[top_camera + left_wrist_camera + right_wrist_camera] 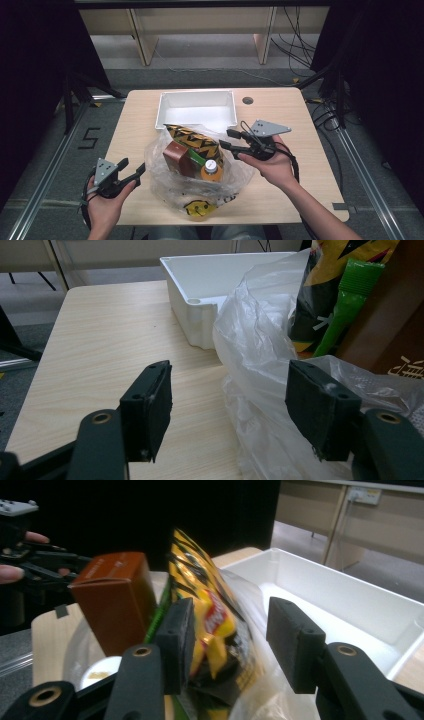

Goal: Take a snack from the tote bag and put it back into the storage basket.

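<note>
Presently I judge the step in hand to be unpacking the plastic bag [172,185] at the near middle of the table [300,200] into the white bin [196,107] just beyond it. My right gripper [226,139] sits at the bag's right, jaws apart and straddling the snack packet [212,615], pads not yet pressing it. My left gripper [134,170] waits at the bag's left edge, jaws apart, film between them but not pinched. The packet is yellow and black, crinkled, leaning upright beside a brown box [176,157], a green-handled brush [345,310] and a capped bottle [211,169]. Next I would close squarely on the packet and lift it clear without dragging the film.
</note>
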### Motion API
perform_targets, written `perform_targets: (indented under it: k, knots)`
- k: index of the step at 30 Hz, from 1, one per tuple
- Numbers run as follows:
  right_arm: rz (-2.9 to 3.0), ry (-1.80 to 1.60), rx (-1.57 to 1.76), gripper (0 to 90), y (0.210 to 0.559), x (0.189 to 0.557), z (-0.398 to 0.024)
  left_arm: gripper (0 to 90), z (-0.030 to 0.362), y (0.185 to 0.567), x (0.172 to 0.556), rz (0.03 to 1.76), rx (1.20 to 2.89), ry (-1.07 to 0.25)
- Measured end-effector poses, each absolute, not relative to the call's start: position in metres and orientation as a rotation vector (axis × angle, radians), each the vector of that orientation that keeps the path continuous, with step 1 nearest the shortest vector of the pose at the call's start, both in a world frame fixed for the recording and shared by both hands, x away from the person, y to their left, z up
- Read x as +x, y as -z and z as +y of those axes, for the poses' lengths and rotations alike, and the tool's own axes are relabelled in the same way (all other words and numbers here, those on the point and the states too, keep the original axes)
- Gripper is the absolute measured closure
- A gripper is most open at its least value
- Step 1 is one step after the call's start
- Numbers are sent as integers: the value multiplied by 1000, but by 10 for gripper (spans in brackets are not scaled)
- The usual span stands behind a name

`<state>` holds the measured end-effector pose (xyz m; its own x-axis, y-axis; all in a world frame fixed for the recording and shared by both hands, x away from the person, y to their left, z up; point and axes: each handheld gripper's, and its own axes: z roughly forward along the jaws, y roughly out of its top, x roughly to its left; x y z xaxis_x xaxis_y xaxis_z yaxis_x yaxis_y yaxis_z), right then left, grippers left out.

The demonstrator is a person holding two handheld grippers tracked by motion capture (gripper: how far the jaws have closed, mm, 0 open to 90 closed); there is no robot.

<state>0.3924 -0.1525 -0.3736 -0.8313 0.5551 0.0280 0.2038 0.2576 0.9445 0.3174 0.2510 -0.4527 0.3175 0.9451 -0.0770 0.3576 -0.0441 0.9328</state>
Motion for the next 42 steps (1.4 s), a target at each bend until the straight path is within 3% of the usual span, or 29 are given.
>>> perform_targets:
  k: [19,29,35,42]
  knots:
    - [2207,-1663,572,523,358,385,-132,348,250,454,319,1214,1594,-739]
    - [2283,-1595,613,520,369,386,-119,348,248,453,317,1206,1602,-739]
    - [2315,-1511,553,581,378,393,-110,347,247,453,318,1204,1601,-736]
    - [2357,-1453,557,766,383,402,-105,347,247,454,318,1204,1600,-734]
